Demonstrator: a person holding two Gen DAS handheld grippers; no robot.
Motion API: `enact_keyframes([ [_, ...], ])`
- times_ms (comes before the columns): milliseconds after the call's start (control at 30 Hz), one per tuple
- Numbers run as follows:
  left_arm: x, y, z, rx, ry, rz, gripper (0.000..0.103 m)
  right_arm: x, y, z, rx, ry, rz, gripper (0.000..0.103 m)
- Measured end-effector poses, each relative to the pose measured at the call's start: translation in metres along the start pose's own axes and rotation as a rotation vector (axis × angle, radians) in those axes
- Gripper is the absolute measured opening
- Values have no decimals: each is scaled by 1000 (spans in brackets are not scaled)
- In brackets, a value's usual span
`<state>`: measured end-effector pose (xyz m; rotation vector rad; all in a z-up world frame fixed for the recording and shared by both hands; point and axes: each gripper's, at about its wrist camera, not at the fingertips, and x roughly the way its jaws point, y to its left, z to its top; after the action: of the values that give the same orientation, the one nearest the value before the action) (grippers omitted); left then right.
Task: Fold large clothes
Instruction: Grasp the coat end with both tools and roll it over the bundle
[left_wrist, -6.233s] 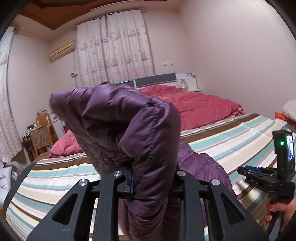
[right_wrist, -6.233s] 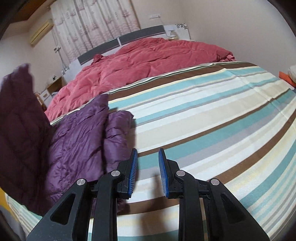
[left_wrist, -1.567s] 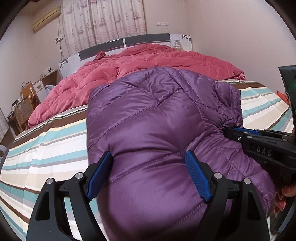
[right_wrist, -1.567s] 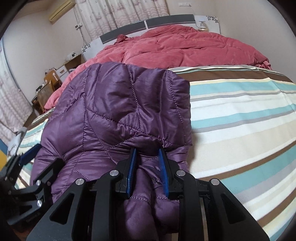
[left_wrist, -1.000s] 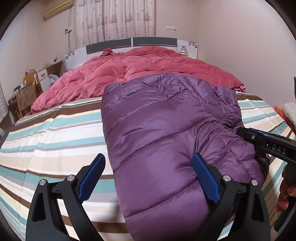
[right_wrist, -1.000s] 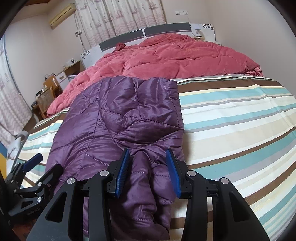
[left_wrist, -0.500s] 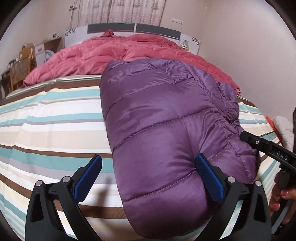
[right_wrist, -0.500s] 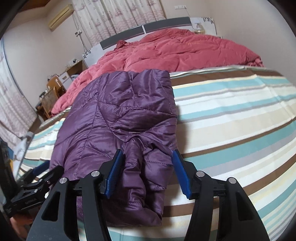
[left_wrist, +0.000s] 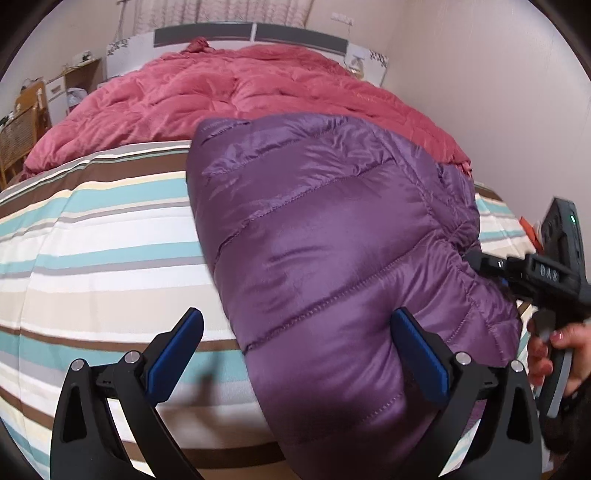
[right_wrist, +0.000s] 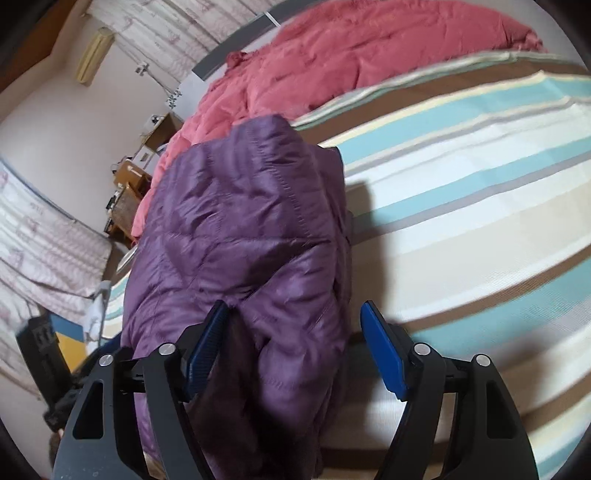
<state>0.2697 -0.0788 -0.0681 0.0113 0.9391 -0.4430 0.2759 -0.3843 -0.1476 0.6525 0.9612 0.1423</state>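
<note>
A purple quilted down jacket (left_wrist: 325, 236) lies folded into a thick bundle on the striped bedsheet (left_wrist: 92, 251). My left gripper (left_wrist: 295, 350) is wide open at the bundle's near end, its right pad against the fabric, holding nothing. The right gripper's body (left_wrist: 535, 277) shows at the jacket's right edge, held by a hand. In the right wrist view the jacket (right_wrist: 251, 229) lies between the jaws of my right gripper (right_wrist: 295, 347), which is wide open and not clamped on it.
A crumpled red duvet (left_wrist: 229, 92) fills the head of the bed by the headboard (left_wrist: 251, 33). Wooden furniture (right_wrist: 129, 192) and curtains (right_wrist: 44, 243) stand on the left side. A wall (left_wrist: 498, 92) runs along the right.
Both grippers have let go of the jacket and opened wider. The jacket now rests folded on the sheet. The right gripper has tilted and drawn back a little.
</note>
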Motion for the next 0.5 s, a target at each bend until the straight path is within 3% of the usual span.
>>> enact_keyframes([
  [167,11,-2,6,35,34,0,101,24,-7,7,31,57,59,73],
  [300,18,5,6,-10,54,-55,101,31,-16,4,63,53,129,71],
  [400,24,10,3,-50,64,-101,100,32,-14,0,36,45,153,60],
  [500,24,4,2,-38,51,-122,88,33,-11,0,36,34,173,51],
])
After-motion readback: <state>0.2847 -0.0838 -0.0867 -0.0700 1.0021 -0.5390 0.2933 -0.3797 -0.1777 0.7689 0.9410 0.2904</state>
